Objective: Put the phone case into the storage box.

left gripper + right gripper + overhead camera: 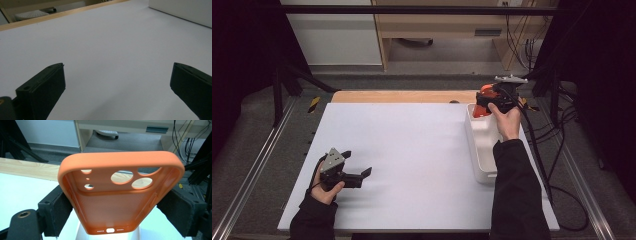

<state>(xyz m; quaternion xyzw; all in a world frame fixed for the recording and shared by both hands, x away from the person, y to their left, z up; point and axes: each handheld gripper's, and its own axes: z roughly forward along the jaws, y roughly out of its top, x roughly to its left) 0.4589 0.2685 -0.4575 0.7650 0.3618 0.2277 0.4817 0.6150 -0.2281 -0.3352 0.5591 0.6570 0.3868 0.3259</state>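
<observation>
Seen from above: right gripper [482, 106] held over the far end of a white bin [481, 152] at the table's [412, 165] right side, jaws pinching an orange phone case [486, 91] by its long edges. In the right gripper view, phone case [117, 202] open side up, camera holes at the far end. Left gripper [357, 166] low over the near-left table, jaws spread wide, nothing between them.
</observation>
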